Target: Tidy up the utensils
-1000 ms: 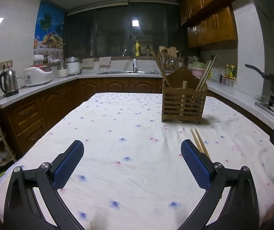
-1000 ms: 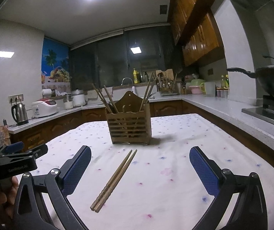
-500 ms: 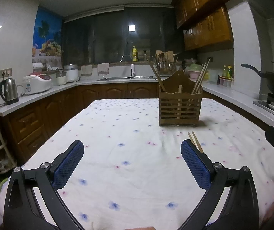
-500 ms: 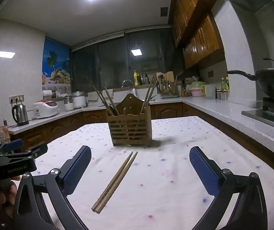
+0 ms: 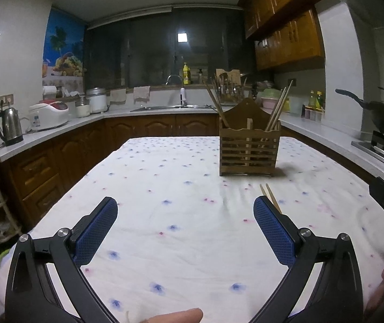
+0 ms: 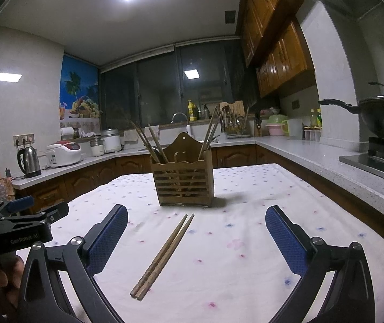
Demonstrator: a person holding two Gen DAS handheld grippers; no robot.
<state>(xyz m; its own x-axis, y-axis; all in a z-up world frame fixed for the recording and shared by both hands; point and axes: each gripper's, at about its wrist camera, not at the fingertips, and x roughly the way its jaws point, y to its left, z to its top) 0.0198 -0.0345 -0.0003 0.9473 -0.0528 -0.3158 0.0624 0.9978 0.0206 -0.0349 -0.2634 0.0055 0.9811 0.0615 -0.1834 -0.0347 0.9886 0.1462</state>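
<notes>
The cloth-covered bench (image 6: 259,282) carries a wooden holder (image 6: 184,183) with chopsticks standing in both end compartments. A loose chopstick pair (image 6: 162,255) lies flat between the right claw (image 6: 196,234) fingers, untouched; that claw gapes wide, empty. The left claw (image 5: 185,226), equally wide and empty, hovers over bare cloth, the pair's tips beside its right finger.

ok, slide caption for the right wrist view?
Open right gripper above a pair of chopsticks lying on the tablecloth before a wooden holder.
</notes>
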